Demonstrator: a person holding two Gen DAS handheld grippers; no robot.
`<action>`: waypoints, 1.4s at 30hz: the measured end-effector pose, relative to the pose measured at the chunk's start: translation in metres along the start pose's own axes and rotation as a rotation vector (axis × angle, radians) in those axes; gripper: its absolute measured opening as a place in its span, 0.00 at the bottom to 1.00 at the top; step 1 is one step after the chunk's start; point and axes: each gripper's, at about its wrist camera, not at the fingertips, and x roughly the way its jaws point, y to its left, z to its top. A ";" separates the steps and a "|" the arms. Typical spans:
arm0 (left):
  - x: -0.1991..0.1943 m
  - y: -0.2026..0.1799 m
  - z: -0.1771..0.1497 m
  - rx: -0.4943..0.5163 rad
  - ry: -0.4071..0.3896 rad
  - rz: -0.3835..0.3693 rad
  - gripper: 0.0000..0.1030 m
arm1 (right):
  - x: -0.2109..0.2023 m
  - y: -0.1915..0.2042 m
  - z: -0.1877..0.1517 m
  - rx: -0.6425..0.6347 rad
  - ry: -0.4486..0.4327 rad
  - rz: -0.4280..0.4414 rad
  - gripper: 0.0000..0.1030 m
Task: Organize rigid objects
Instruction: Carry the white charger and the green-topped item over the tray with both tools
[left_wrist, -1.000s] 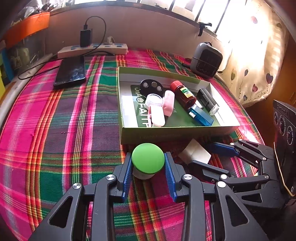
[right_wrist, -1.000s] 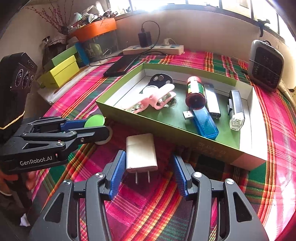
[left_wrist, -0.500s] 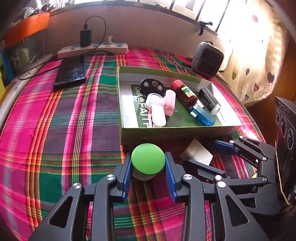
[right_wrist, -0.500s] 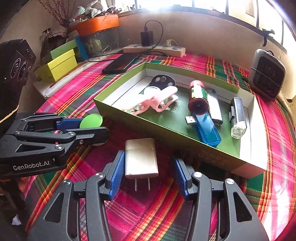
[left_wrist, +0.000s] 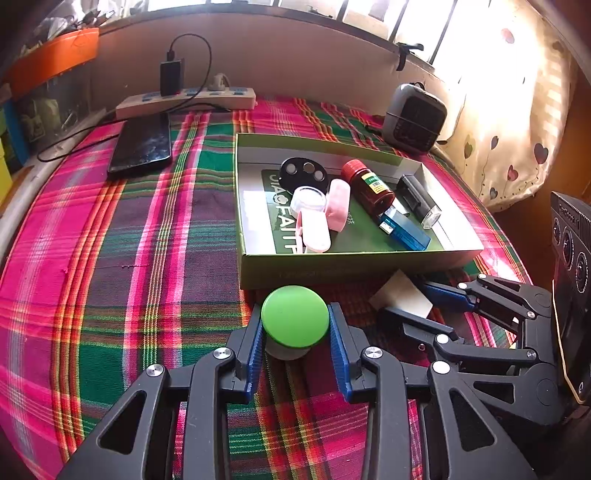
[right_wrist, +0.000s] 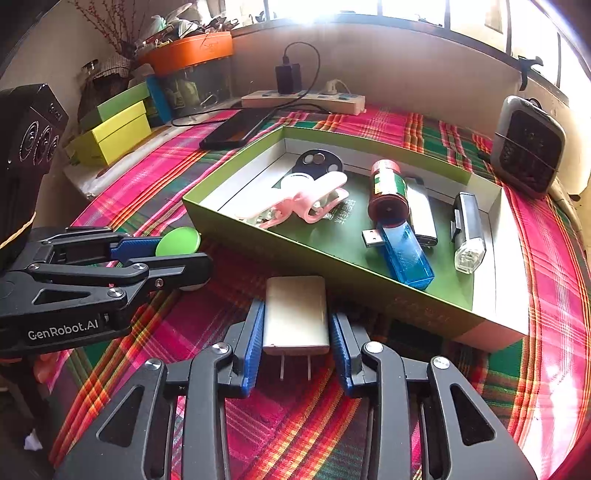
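Observation:
A small jar with a round green lid (left_wrist: 294, 317) stands on the plaid cloth just in front of the green box (left_wrist: 332, 271). My left gripper (left_wrist: 295, 326) is shut on it, blue pads against the lid's two sides. To its right lies a white plug charger (right_wrist: 295, 310), prongs toward the camera. My right gripper (right_wrist: 295, 315) has its jaws closing on the charger and the pads touch both its long sides. In the left wrist view the right gripper (left_wrist: 404, 301) shows around the charger (left_wrist: 400, 295). In the right wrist view the left gripper (right_wrist: 177, 254) holds the green lid (right_wrist: 178, 240).
The box (right_wrist: 295, 254) holds a pink clip (right_wrist: 310, 201), a red-capped brown bottle (right_wrist: 388, 188), a blue USB stick (right_wrist: 404, 254), a black disc and two flashlights. Behind are a phone (left_wrist: 142, 146), a power strip (left_wrist: 184, 101), a grey heater (left_wrist: 413, 118) and yellow-green boxes (right_wrist: 114, 136).
The right gripper's jaws have narrowed from standing wide around the charger to touching its sides. The left gripper and the green-lidded jar have not moved.

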 end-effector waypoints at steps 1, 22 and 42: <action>0.000 0.000 0.000 0.000 0.000 0.000 0.30 | 0.000 0.001 0.000 0.000 0.000 -0.001 0.34; -0.007 0.003 -0.001 0.005 -0.009 0.018 0.30 | -0.004 0.001 0.001 0.012 0.002 0.021 0.34; -0.042 -0.009 0.008 0.038 -0.084 0.034 0.30 | -0.041 -0.002 0.011 0.020 -0.071 0.028 0.34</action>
